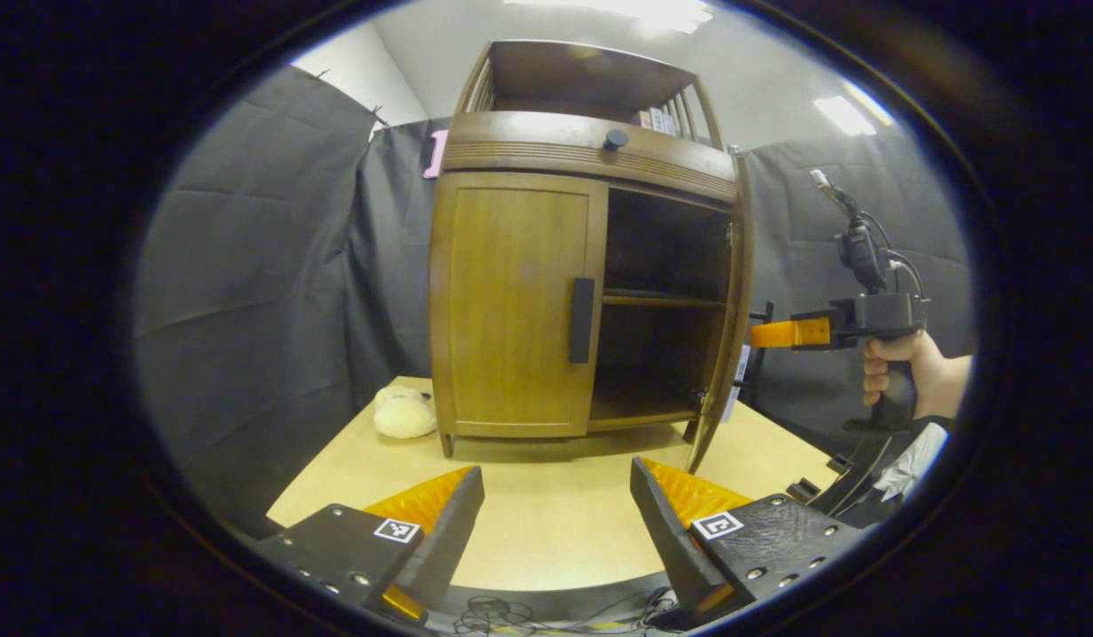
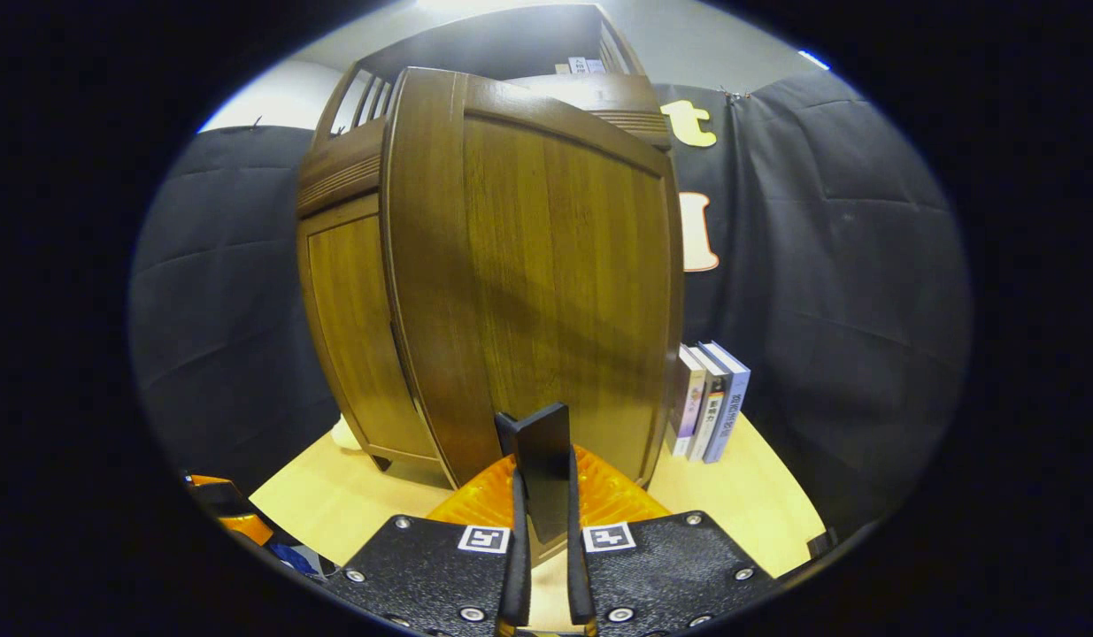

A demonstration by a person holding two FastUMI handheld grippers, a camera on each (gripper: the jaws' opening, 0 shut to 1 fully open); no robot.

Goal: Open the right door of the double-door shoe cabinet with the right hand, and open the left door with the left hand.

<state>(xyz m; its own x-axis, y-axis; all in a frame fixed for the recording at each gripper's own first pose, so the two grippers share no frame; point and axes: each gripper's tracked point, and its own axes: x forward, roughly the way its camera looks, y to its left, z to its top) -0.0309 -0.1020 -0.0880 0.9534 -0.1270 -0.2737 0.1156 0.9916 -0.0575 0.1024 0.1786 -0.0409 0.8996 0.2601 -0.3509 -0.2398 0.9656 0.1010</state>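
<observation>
Swinging the right door [image 2: 546,265] wider with the right tool [image 2: 543,495] clenched on its handle [image 2: 539,460] could slip the grip or drag the shoe cabinet [image 1: 546,150] across the bench [image 1: 546,522], while the left tool [image 1: 555,522] waits released, well short of the closed left door [image 1: 511,301].

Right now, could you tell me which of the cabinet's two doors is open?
The right door is swung open, its handle clamped in the right gripper; the left door is closed.

book spines [image 2: 709,402] (print too small), no readable text
</observation>
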